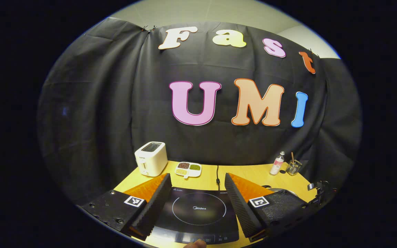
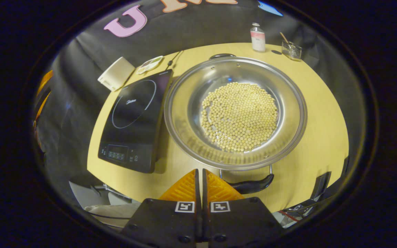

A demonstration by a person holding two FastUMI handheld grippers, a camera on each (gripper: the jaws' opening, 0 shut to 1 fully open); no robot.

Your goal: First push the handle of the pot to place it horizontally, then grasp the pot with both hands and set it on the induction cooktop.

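A round wooden table (image 2: 308, 113) is seen against a black cloth wall (image 1: 109, 103). On the table, in the right gripper view, a wide, shallow pot (image 2: 181, 117) of shiny steel is set just to the right of a flat black induction cooktop (image 2: 133, 120), its rim almost touching the cooktop's edge. The pot's bottom is covered by a layer of small pale yellow beans (image 2: 240, 115). 2 dark handles are fitted to the pot: the near handle (image 2: 253, 186) sits at the edge closest to the camera, and the far handle (image 2: 222, 55) shows at the opposite rim.

The right gripper (image 2: 201, 174) is held above the table's near edge, its 2 fingers closed together with nothing between them, the tips just left of the near handle.

In the left gripper view, the left gripper (image 1: 196, 182) is spread wide, gripping nothing, with the cooktop seen between its fingers.

At the back of the table a white toaster (image 1: 151, 158) is placed, with a small white divided dish (image 1: 188, 169) of coloured grains beside it. On the far right a small bottle (image 2: 257, 37) and a small glass jar (image 2: 292, 50) holding a stick are set near each other.
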